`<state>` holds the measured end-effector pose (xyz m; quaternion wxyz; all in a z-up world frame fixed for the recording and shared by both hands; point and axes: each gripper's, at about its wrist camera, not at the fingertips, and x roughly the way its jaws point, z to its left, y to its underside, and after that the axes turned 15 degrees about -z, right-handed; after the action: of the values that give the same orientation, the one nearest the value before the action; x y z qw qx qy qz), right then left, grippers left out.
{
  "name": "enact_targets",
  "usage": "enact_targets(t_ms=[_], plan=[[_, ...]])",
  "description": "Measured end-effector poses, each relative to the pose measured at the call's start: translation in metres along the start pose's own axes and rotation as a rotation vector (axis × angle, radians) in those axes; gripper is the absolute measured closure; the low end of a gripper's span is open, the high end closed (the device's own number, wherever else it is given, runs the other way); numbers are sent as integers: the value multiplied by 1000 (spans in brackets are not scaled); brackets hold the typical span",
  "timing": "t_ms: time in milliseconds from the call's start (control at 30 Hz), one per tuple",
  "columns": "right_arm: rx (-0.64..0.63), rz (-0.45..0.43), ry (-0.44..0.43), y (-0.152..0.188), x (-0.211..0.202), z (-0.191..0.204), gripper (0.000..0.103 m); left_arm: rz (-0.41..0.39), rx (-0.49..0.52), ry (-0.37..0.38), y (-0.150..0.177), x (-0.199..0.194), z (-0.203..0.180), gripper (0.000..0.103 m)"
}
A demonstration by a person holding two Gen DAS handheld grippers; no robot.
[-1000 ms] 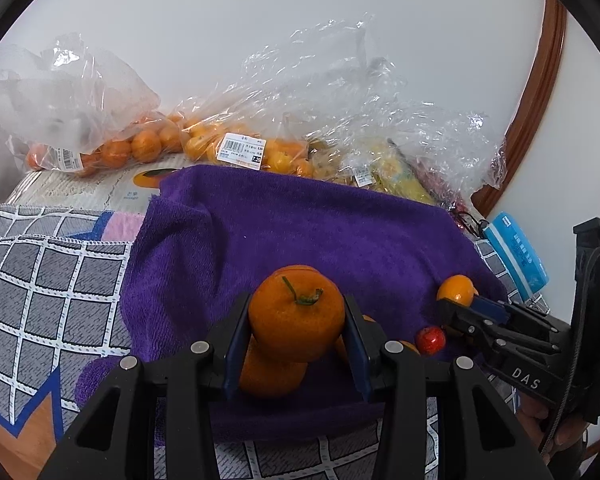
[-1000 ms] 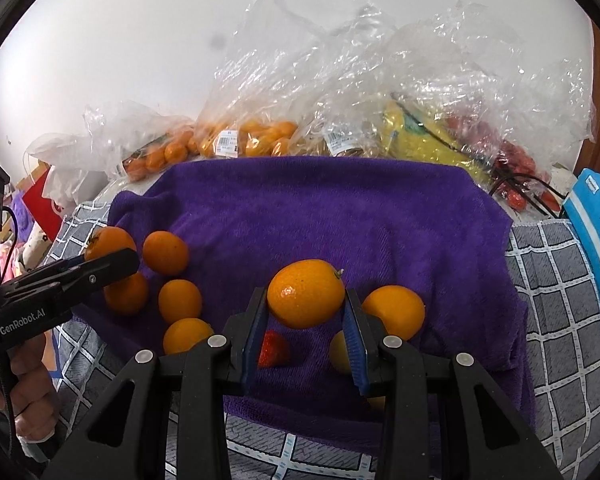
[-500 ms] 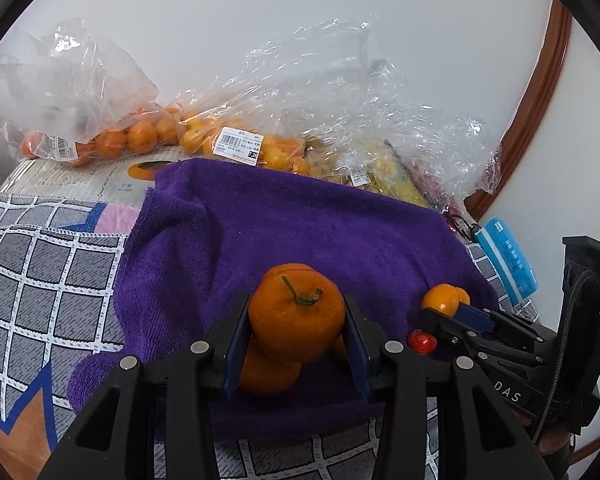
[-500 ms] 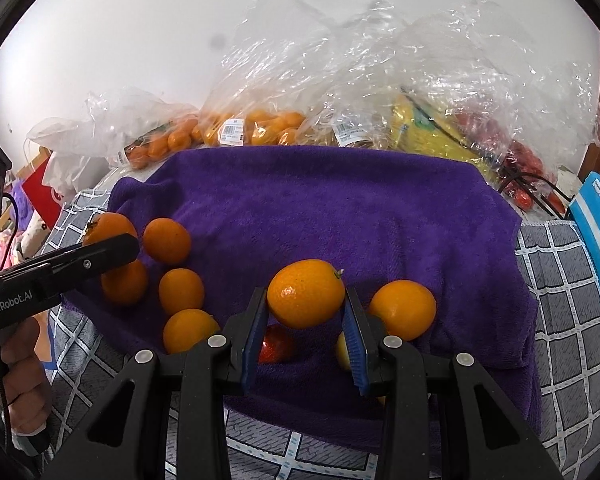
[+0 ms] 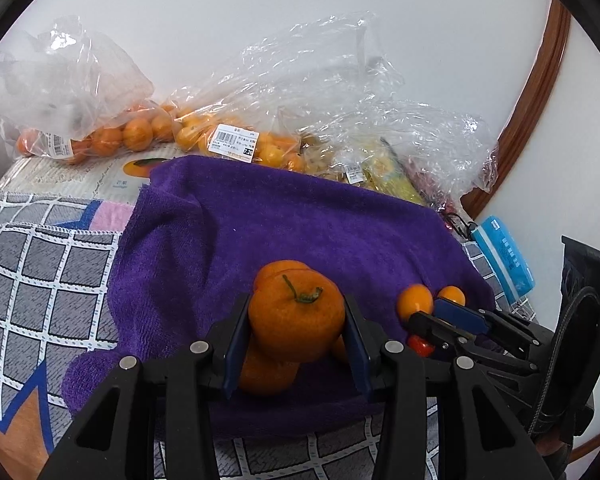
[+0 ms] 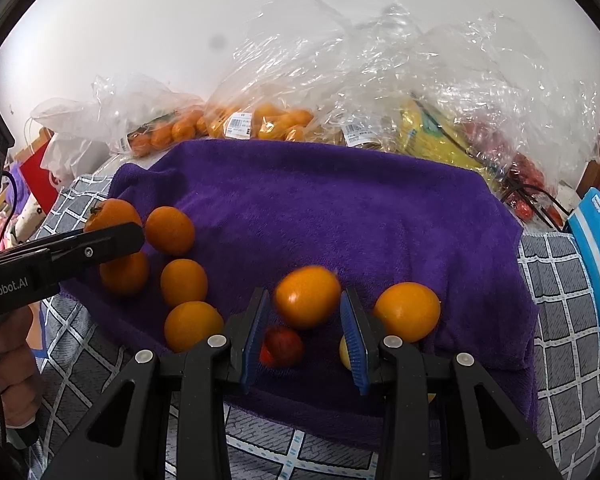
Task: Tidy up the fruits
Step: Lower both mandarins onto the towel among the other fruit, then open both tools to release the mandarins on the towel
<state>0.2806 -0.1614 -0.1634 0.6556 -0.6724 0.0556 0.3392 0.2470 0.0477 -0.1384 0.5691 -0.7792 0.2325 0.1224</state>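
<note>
Your left gripper [image 5: 296,340] is pinching a stemmed tangerine [image 5: 297,316] between its blue pads, held over the near left part of the purple towel [image 5: 300,220] above another orange. Your right gripper [image 6: 305,330] has its jaws spread, with a blurred orange [image 6: 307,296] in the gap and clear space on both sides, a red tomato [image 6: 282,346] just under it. Loose oranges sit on the towel's left part; bagged fruit [image 6: 260,120] lies behind.
</note>
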Motion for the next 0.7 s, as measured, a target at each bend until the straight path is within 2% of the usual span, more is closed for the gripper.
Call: enact_targets(t_ms=[200, 433, 600, 700], plan=[[-26, -18, -1, 0, -4, 6, 66, 7, -25, 13, 0, 0, 4, 61], [4, -39, 24, -4, -12, -2, 66, 18, -50, 48, 0, 0, 6, 61], [33, -51, 32, -7, -16, -11, 66, 22, -38, 66, 1, 2, 2, 61], [44, -46, 40, -7, -15, -14, 66, 20, -8, 49, 3, 3, -2, 61]])
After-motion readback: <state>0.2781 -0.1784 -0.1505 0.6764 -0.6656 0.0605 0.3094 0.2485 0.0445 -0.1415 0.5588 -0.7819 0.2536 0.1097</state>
